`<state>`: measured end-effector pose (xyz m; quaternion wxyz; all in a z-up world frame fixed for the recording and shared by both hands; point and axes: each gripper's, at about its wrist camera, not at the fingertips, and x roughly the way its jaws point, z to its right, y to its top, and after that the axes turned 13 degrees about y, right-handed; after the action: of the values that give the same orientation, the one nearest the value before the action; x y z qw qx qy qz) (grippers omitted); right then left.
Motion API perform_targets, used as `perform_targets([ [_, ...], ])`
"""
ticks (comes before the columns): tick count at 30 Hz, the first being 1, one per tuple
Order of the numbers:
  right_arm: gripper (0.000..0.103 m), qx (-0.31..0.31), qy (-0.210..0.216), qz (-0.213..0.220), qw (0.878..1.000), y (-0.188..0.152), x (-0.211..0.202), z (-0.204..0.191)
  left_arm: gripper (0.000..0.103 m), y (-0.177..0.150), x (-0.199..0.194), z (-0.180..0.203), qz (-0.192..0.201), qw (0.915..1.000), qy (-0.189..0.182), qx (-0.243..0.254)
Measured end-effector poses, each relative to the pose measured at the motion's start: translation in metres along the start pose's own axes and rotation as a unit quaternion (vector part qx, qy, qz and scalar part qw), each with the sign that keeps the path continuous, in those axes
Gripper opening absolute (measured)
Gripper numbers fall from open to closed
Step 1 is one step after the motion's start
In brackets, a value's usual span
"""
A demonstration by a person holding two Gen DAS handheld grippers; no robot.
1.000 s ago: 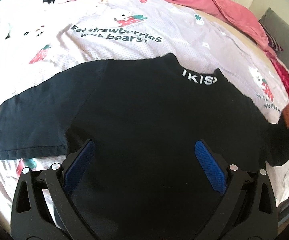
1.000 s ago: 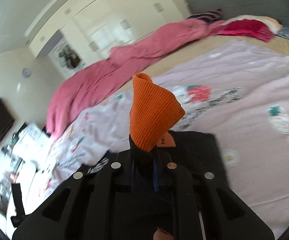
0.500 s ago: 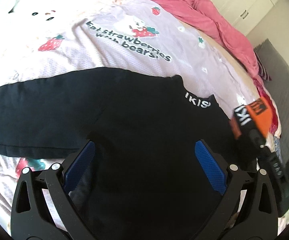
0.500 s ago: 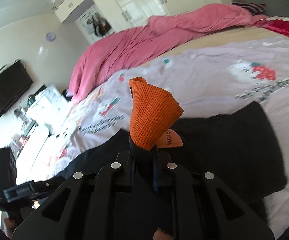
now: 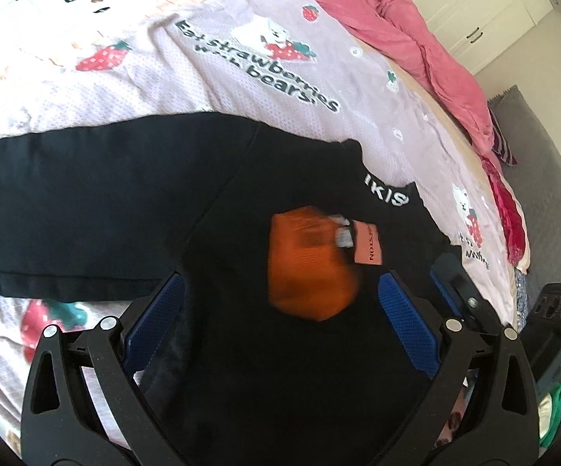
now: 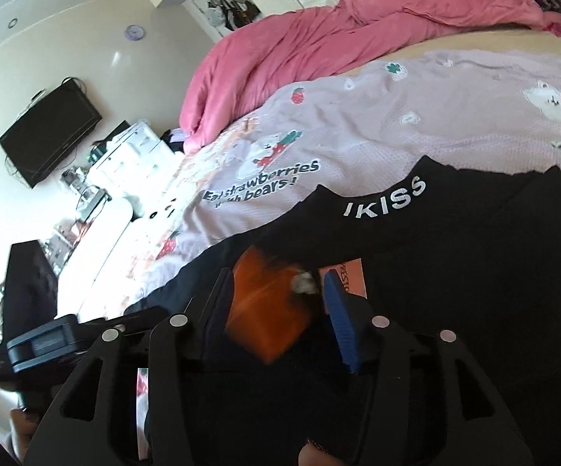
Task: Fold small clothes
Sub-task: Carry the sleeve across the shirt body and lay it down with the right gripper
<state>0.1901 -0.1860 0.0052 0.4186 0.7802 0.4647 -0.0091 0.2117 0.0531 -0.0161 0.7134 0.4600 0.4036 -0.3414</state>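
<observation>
A black long-sleeve top (image 5: 164,202) with a white "IKISS" collar (image 5: 387,194) lies flat on the bed. Its right sleeve is folded across the chest, and the orange cuff (image 5: 311,268) with its orange label rests blurred on the black body. My left gripper (image 5: 280,322) is open and empty, hovering over the lower body of the top. My right gripper (image 6: 280,303) has its jaws apart around the blurred orange cuff (image 6: 268,310), just above the top (image 6: 474,272). The left sleeve stretches out to the left.
The lilac strawberry-bear sheet (image 5: 241,58) covers the bed. A pink duvet (image 6: 338,39) is heaped at the far side. A wall TV (image 6: 47,132) and cluttered white furniture (image 6: 125,155) stand beyond the bed's edge. Dark equipment (image 5: 560,318) sits at the right.
My right gripper carried the orange cuff leftward over the top's chest, lowered it and opened its jaws. The left gripper shifted a little and stayed open.
</observation>
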Motion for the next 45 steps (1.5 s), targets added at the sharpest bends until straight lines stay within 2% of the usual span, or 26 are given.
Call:
perform_targets([
  [7, 0.052, 0.01, -0.044, 0.004, 0.999, -0.007, -0.044, 0.021, 0.092, -0.008, 0.023, 0.015, -0.031, 0.9981, -0.053, 0.005],
  [9, 0.052, 0.019, -0.057, 0.004, 0.998, -0.012, -0.055, 0.03, 0.081, -0.01, 0.031, 0.021, -0.038, 0.9978, -0.053, 0.007],
  [11, 0.052, 0.024, -0.072, 0.005, 0.997, -0.016, -0.065, 0.037, 0.079, -0.011, 0.038, 0.026, -0.046, 0.9976, -0.05, 0.009],
  [13, 0.052, 0.035, -0.084, 0.005, 0.996, -0.021, -0.075, 0.045, 0.077, -0.013, 0.05, 0.033, -0.054, 0.998, -0.031, 0.014],
  [14, 0.052, 0.038, -0.09, 0.006, 0.995, -0.023, -0.08, 0.048, 0.071, -0.013, 0.053, 0.035, -0.055, 0.998, -0.028, 0.015],
  [15, 0.052, 0.04, -0.095, 0.007, 0.995, -0.023, -0.083, 0.051, 0.06, -0.014, 0.057, 0.038, -0.056, 0.998, -0.026, 0.018],
  [16, 0.052, 0.041, -0.1, 0.009, 0.994, -0.024, -0.087, 0.053, 0.053, -0.014, 0.06, 0.04, -0.055, 0.9982, -0.018, 0.017],
  [17, 0.052, 0.043, -0.104, 0.011, 0.994, -0.024, -0.09, 0.055, 0.037, -0.014, 0.062, 0.04, -0.051, 0.9985, -0.012, 0.016],
  [18, 0.052, 0.046, -0.109, 0.012, 0.993, -0.025, -0.094, 0.058, 0.024, -0.014, 0.062, 0.039, -0.047, 0.9983, -0.032, 0.013],
  [19, 0.052, 0.046, -0.114, 0.012, 0.992, -0.025, -0.096, 0.06, 0.019, -0.014, 0.06, 0.04, -0.044, 0.9982, -0.039, 0.012],
  [20, 0.052, 0.044, -0.119, 0.013, 0.992, -0.024, -0.098, 0.06, 0.006, -0.014, 0.054, 0.04, -0.032, 0.9985, -0.041, 0.016],
  [21, 0.052, 0.038, -0.127, 0.014, 0.991, -0.024, -0.099, 0.06, 0.004, -0.015, 0.047, 0.041, -0.02, 0.9987, -0.043, 0.021],
  [25, 0.052, 0.027, -0.148, 0.006, 0.989, -0.026, -0.096, 0.063, 0.005, -0.015, 0.029, 0.04, 0.021, 0.9988, -0.01, 0.043],
  [29, 0.052, 0.017, -0.177, -0.01, 0.984, -0.029, -0.083, 0.067, 0.009, -0.016, 0.031, 0.031, 0.031, 0.9975, 0.036, 0.052],
  [32, 0.052, 0.014, -0.194, -0.023, 0.981, -0.031, -0.075, 0.071, 0.029, -0.015, 0.021, 0.025, 0.043, 0.9963, 0.052, 0.053],
  [33, 0.052, 0.014, -0.2, -0.026, 0.979, -0.031, -0.073, 0.072, 0.033, -0.015, 0.015, 0.027, 0.053, 0.9953, 0.056, 0.058],
  [34, 0.052, 0.014, -0.203, -0.028, 0.979, -0.032, -0.072, 0.074, 0.034, -0.014, 0.01, 0.029, 0.06, 0.9945, 0.056, 0.064],
  [37, 0.052, 0.023, -0.215, -0.044, 0.975, -0.035, -0.067, 0.08, 0.053, -0.015, 0.004, 0.045, 0.066, 0.9923, 0.047, 0.094],
  [39, 0.052, 0.038, -0.22, -0.058, 0.973, -0.038, -0.064, 0.085, 0.062, -0.019, 0.014, 0.057, 0.059, 0.9887, 0.062, 0.123],
  [40, 0.052, 0.041, -0.221, -0.062, 0.973, -0.039, -0.063, 0.086, 0.063, -0.022, 0.021, 0.06, 0.049, 0.9868, 0.075, 0.135],
  [42, 0.052, 0.04, -0.221, -0.066, 0.972, -0.04, -0.065, 0.084, 0.064, -0.029, 0.047, 0.062, 0.007, 0.9828, 0.107, 0.15],
  [43, 0.056, 0.039, -0.218, -0.067, 0.973, -0.041, -0.067, 0.082, 0.067, -0.033, 0.056, 0.06, -0.007, 0.9817, 0.115, 0.152],
  [45, 0.061, 0.038, -0.203, -0.063, 0.976, -0.04, -0.073, 0.078, 0.07, -0.038, 0.06, 0.056, -0.002, 0.9821, 0.111, 0.152],
])
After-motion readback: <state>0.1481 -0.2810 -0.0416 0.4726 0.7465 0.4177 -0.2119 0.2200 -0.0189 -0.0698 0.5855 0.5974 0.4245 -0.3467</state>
